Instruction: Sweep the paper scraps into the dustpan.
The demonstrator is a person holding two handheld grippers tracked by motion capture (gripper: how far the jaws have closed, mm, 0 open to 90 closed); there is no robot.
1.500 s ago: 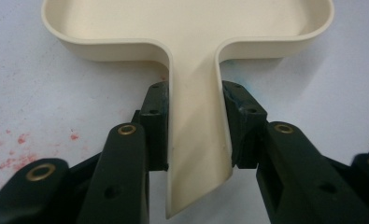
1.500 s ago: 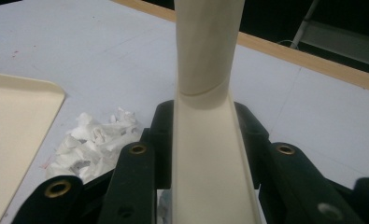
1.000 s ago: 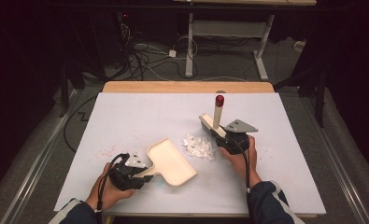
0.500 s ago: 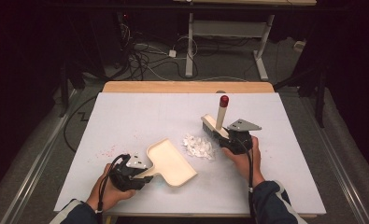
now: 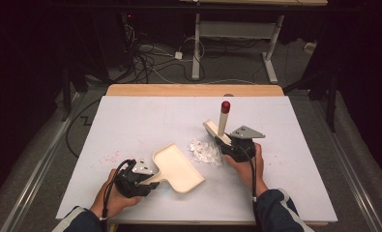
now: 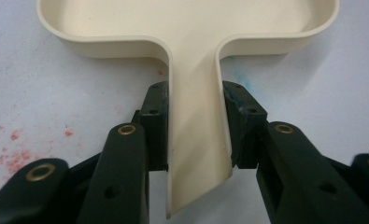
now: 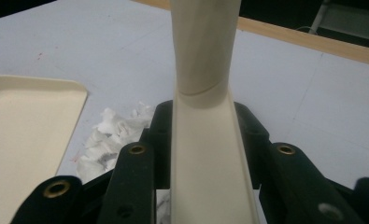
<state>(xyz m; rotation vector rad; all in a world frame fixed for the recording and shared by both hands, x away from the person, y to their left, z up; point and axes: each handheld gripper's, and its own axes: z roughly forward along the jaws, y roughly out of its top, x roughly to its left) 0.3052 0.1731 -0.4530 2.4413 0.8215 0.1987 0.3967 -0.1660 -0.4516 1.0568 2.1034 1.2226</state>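
Two cream plastic tools were in hand on the white bench [image 5: 145,121], whose wooden far edge ran along the twelve o'clock side. Largest of the held things was the dustpan [image 5: 176,167], lying flat on the bench near its six o'clock edge, tray toward one o'clock and handle toward seven o'clock. The left gripper [image 5: 139,178] had its fingers clenched on that handle; in the left gripper view the black pads [image 6: 156,123] pressed both sides of the dustpan's handle [image 6: 194,135], with the tray spreading beyond them. Next in size was the hand brush [image 5: 219,126], just at three o'clock of the dustpan, its red-capped handle standing up and its head low on the bench. The right gripper [image 5: 233,145] grasped it, fingers closed on the cream stem, as the right gripper view showed [image 7: 205,154]. Between dustpan and brush lay a small heap of torn white paper scraps [image 5: 205,152], touching the bench just beside the brush head and close to the tray's open lip. Smallest were faint red specks [image 5: 112,156] scattered at nine o'clock of the dustpan.
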